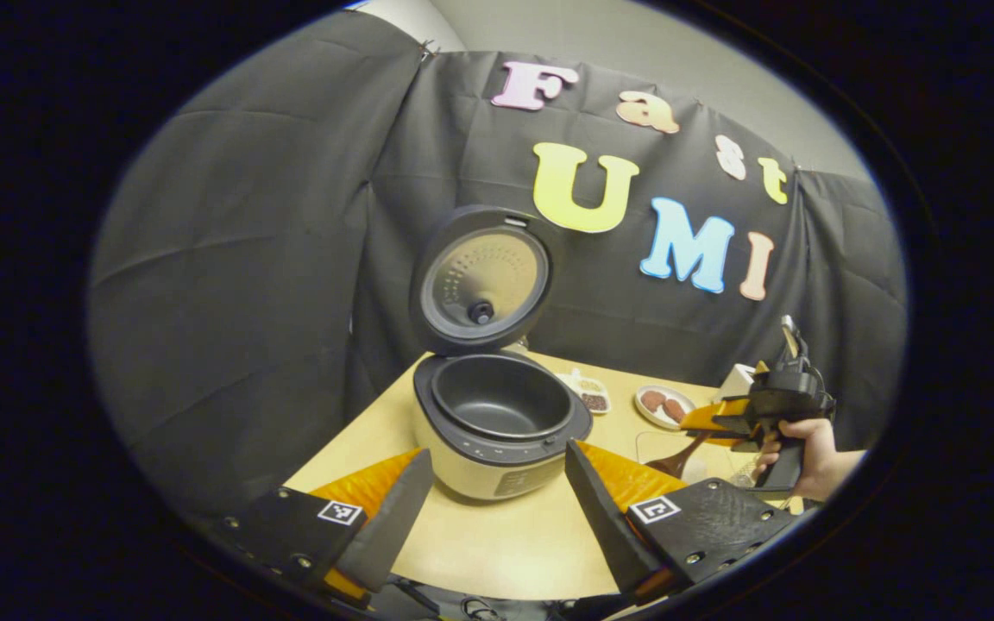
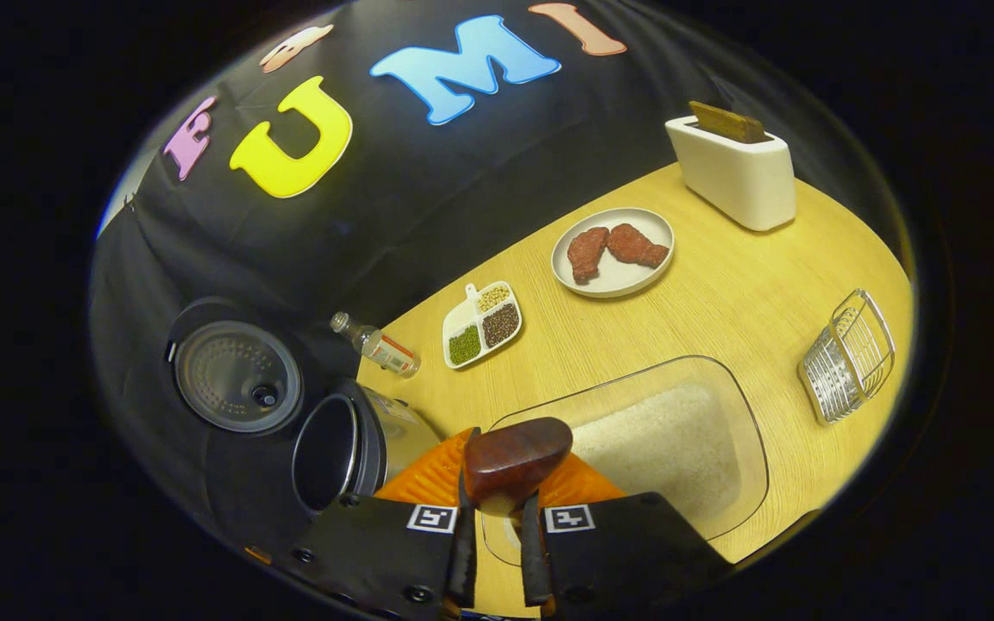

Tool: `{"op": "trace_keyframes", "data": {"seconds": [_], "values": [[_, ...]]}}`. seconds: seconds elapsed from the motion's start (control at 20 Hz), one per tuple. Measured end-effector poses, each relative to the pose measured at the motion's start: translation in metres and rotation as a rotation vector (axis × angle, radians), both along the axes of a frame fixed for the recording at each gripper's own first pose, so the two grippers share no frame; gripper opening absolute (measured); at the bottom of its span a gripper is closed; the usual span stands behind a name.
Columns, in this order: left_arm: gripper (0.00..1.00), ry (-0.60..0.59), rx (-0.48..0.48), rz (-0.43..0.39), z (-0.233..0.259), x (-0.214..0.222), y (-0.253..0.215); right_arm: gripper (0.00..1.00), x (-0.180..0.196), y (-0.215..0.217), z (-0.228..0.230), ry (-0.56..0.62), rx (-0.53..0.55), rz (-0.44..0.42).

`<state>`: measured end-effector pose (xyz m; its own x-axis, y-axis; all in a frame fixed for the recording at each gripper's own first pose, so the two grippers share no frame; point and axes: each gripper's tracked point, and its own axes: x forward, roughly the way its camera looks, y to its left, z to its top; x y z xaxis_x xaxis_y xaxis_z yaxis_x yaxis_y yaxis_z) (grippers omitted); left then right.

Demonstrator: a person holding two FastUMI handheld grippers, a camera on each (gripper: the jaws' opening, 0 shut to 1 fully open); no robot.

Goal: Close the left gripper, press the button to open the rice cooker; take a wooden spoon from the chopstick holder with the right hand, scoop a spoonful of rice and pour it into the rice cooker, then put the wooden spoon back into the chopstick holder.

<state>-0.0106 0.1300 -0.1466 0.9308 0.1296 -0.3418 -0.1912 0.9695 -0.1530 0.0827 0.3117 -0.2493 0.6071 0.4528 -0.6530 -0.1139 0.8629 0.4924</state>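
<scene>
The dark wooden spoon (image 2: 516, 459) is pinched between the pressed-together fingers of the right gripper (image 2: 497, 517), its smooth rounded bowl held over the clear glass dish of white rice (image 2: 661, 448). The left gripper (image 1: 497, 509) is spread wide before the round cream rice cooker (image 1: 497, 423), whose lid stands upright on the pale wooden table (image 1: 506, 543).

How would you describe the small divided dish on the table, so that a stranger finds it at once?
Start at the open rice cooker on the wooden table, then look toward the black cloth wall. Between the lying bottle and the round plate of two reddish-brown pieces sits the small white divided dish. Unlike its neighbours, it has three compartments, holding green, dark and pale grains.
</scene>
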Motion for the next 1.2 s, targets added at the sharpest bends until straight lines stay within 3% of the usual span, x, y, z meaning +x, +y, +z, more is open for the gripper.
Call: {"op": "trace_keyframes", "data": {"seconds": [0.15,0.25,0.5,0.7,1.0,1.2], "values": [[0.96,-0.018,-0.001,0.016,0.005,0.002,0.016,0.19,0.002,-0.02,0.002,0.04,0.05,-0.072],[0.96,-0.021,-0.002,0.022,0.006,0.006,0.022,0.23,0.006,-0.035,0.0,0.068,0.072,-0.126],[0.96,-0.034,0.087,-0.008,0.007,0.016,0.019,0.19,0.008,-0.066,0.012,0.112,0.142,-0.231],[0.96,-0.044,0.04,-0.035,0.007,0.026,0.008,0.22,0.012,-0.081,0.022,0.17,0.232,-0.313],[0.96,-0.057,0.066,-0.046,0.011,0.029,0.006,0.19,0.015,-0.064,0.067,0.179,0.379,-0.296],[0.96,-0.053,0.065,-0.034,0.005,0.022,0.009,0.23,0.015,-0.036,0.09,0.201,0.475,-0.27]]}}
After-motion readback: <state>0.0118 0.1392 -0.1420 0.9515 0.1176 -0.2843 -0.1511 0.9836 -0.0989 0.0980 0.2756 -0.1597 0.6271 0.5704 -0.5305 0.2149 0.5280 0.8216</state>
